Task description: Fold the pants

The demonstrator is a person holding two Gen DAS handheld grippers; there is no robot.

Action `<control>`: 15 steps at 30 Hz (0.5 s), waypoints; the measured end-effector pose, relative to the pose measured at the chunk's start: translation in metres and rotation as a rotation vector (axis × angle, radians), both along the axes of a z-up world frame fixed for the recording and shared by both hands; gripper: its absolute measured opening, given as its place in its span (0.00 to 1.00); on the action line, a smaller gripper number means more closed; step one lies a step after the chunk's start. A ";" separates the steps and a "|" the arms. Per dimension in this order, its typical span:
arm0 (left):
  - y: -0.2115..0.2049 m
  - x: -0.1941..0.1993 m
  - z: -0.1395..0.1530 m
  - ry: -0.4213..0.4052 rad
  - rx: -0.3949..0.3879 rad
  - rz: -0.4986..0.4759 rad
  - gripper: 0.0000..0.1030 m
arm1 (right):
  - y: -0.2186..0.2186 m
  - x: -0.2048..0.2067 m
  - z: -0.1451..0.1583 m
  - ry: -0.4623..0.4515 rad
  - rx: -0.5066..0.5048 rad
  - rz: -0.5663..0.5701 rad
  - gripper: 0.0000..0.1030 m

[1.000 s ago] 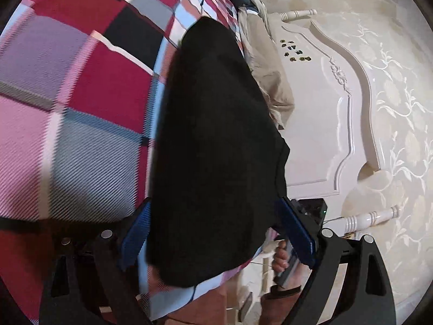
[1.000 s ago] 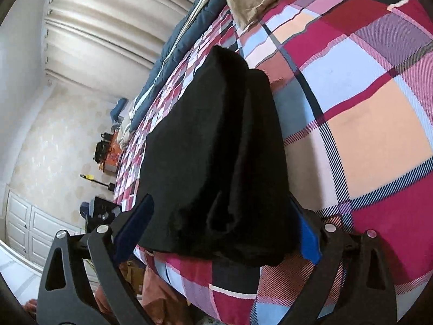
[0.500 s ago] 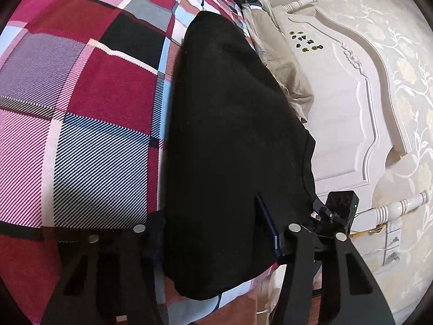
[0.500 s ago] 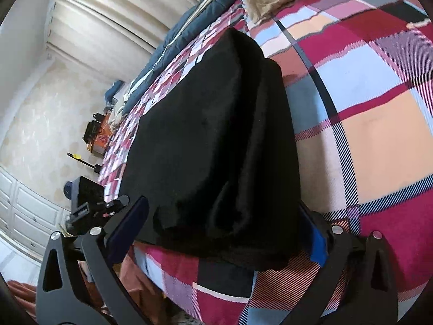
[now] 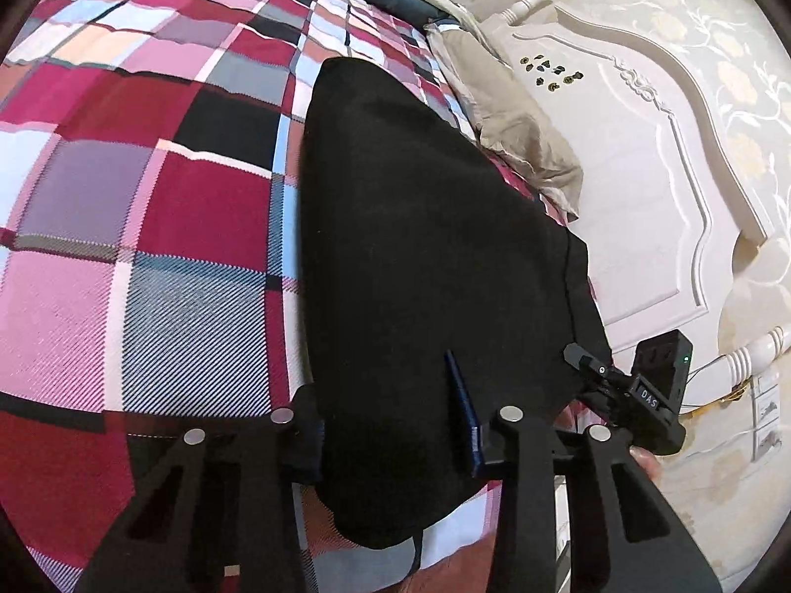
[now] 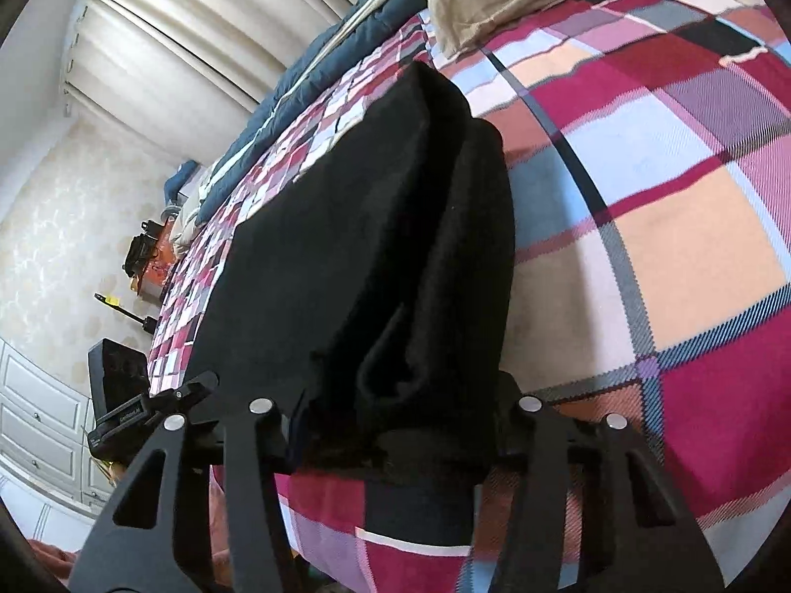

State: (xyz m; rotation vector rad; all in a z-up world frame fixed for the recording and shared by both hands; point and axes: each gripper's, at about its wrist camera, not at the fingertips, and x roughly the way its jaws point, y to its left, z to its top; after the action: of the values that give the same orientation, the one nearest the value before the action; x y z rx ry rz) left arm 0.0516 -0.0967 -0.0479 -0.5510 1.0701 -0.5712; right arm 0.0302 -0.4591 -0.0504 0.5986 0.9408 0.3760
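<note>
Plaid cotton bedspread [image 5: 163,207] in red, pink and blue filled the left half of the left wrist view, with a carved white headboard [image 5: 637,188] at right. Black folded pants [image 5: 420,272] lay down the centre, their near edge at the mattress rim, a beige pillow [image 5: 514,138] beyond. The left gripper [image 5: 390,425] had its jaws narrowed onto the pants' near edge; the right gripper [image 6: 400,425] clenched the bunched layered end of the pants [image 6: 375,257]. Only 1 layer might be caught, so a lift could spill the fold or drag it off the bed.
</note>
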 end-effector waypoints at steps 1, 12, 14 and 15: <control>0.001 0.000 0.000 0.000 -0.002 0.004 0.37 | 0.003 0.000 0.002 -0.004 0.005 0.000 0.49; 0.034 -0.014 0.008 -0.050 0.051 0.071 0.36 | 0.038 0.012 -0.002 -0.003 0.052 0.066 0.49; 0.047 -0.017 0.009 -0.048 0.052 0.095 0.36 | 0.051 0.016 -0.002 0.000 0.058 0.092 0.49; 0.054 -0.018 0.009 -0.048 0.052 0.108 0.36 | 0.060 0.018 -0.003 0.001 0.064 0.106 0.49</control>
State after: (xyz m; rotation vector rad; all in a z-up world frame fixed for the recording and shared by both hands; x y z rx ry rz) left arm 0.0340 -0.0423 -0.0389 -0.5432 1.0011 -0.4587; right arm 0.0484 -0.3992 -0.0530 0.6092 0.9667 0.5020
